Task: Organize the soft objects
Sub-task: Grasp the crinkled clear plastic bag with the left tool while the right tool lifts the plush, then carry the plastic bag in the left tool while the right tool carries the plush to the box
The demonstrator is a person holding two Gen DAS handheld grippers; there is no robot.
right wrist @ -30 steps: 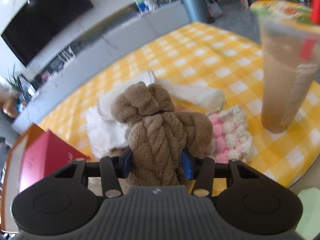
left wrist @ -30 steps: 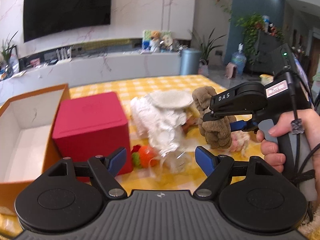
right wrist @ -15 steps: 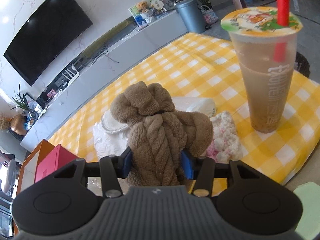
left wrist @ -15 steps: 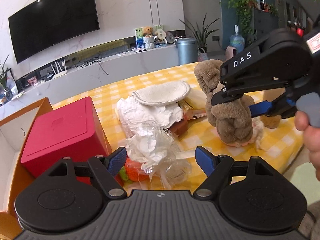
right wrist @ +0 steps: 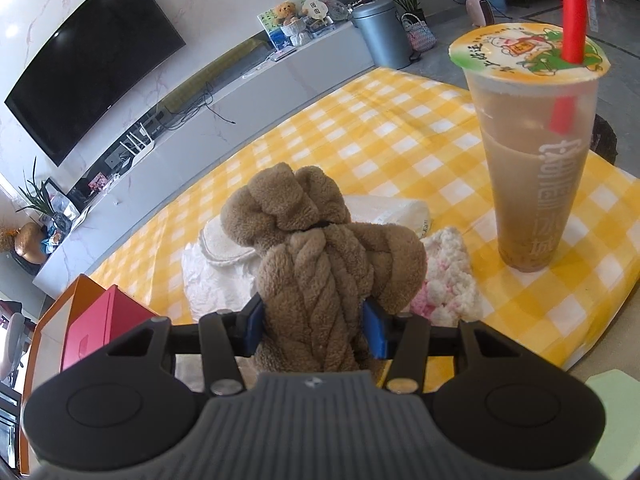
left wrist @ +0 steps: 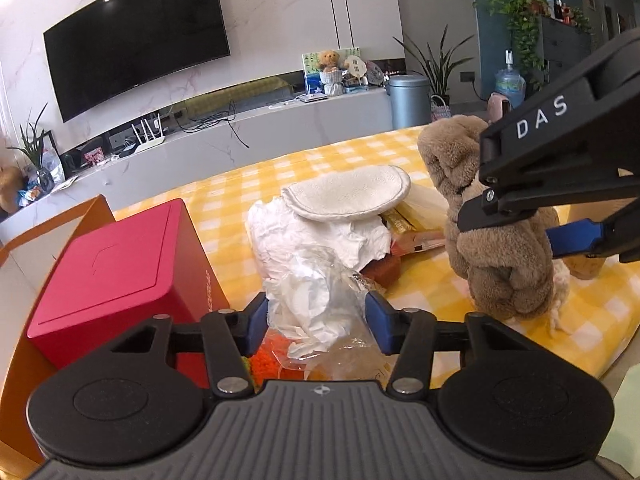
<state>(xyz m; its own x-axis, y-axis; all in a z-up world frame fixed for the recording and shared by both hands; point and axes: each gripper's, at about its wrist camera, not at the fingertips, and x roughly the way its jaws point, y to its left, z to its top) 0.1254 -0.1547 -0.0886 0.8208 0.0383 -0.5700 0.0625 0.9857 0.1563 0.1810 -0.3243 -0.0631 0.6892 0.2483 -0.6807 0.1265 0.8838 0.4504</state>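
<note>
Right claw (right wrist: pixel 314 330) clenched on a brown plush (right wrist: pixel 320 276), blue pads pressed into its twisted body, lifted just over the yellow checked counter (right wrist: pixel 400 136). Seen from the left camera too: same plush (left wrist: pixel 500 240) pinched under the right claw (left wrist: pixel 516 220).

Left claw (left wrist: pixel 316 322) has just been closing, with a crumpled clear bag of white stuffing (left wrist: pixel 316 300) between the pads (both pads touching its sides, so gripping it). Bag lies left of the plush, in front of the white cloth heap (left wrist: pixel 320 232) topped by a round white pad (left wrist: pixel 348 196). Orange knit bit (left wrist: pixel 268 360) under the bag.

Further left of the plush: red box (left wrist: pixel 116 264), standing in an orange carton (left wrist: pixel 96 212).

Right of the plush: pink-and-white knit piece (right wrist: pixel 448 280) on the counter, touching it. Beyond that, a milk tea cup (right wrist: pixel 532 168) with a red straw (right wrist: pixel 574 8), upright.
</note>
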